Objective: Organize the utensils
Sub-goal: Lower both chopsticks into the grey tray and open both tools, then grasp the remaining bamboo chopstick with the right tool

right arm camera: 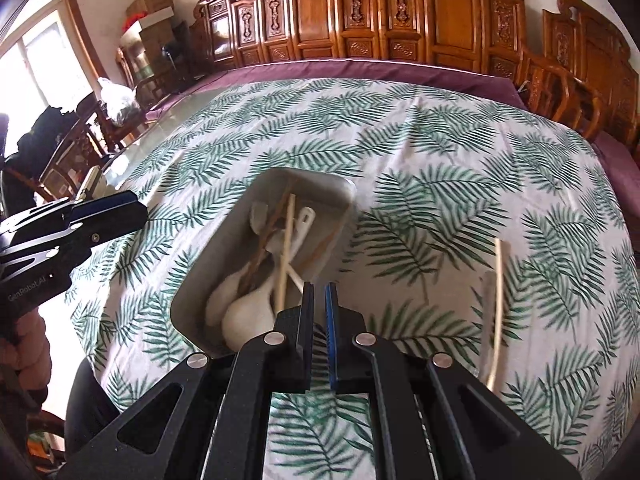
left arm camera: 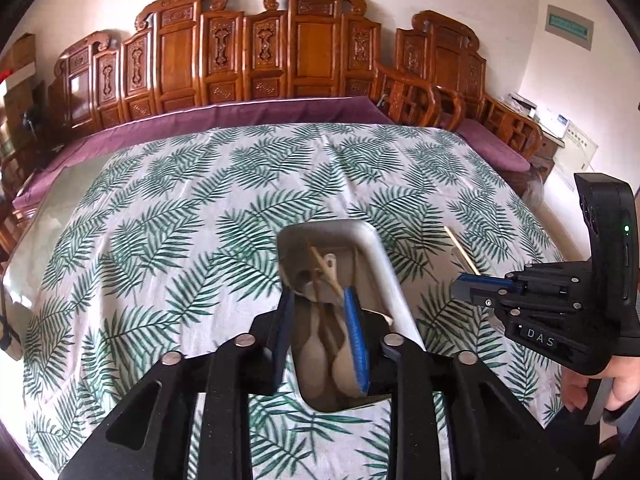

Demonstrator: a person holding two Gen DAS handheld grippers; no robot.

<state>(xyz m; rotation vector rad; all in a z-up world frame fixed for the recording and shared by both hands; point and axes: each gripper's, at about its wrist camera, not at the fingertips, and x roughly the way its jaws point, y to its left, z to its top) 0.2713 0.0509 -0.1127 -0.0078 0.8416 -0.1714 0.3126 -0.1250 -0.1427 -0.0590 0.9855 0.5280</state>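
Note:
A metal tray (left arm camera: 378, 248) (right arm camera: 236, 240) lies on the leaf-print tablecloth. It holds white spoons (left arm camera: 316, 348) (right arm camera: 248, 316) and several chopsticks (right arm camera: 286, 248), pale and brown. My left gripper (left arm camera: 318, 300) (right arm camera: 138, 216) hovers over the tray's near end with its jaws apart, and nothing is gripped between the pads. The right gripper (right arm camera: 320, 292) (left arm camera: 456, 290) hangs to the right of the tray. Its pads stand almost together with nothing between them. One pale chopstick (right arm camera: 497, 280) (left arm camera: 462, 250) lies loose on the cloth to the right of the tray.
The tablecloth (right arm camera: 400, 152) covers a glass-topped table (left arm camera: 60, 200). Behind the table runs a carved wooden bench (left arm camera: 240, 60) with purple cushions, and chairs stand at the left (right arm camera: 80, 140). A person's hand (left arm camera: 624, 384) holds the right gripper.

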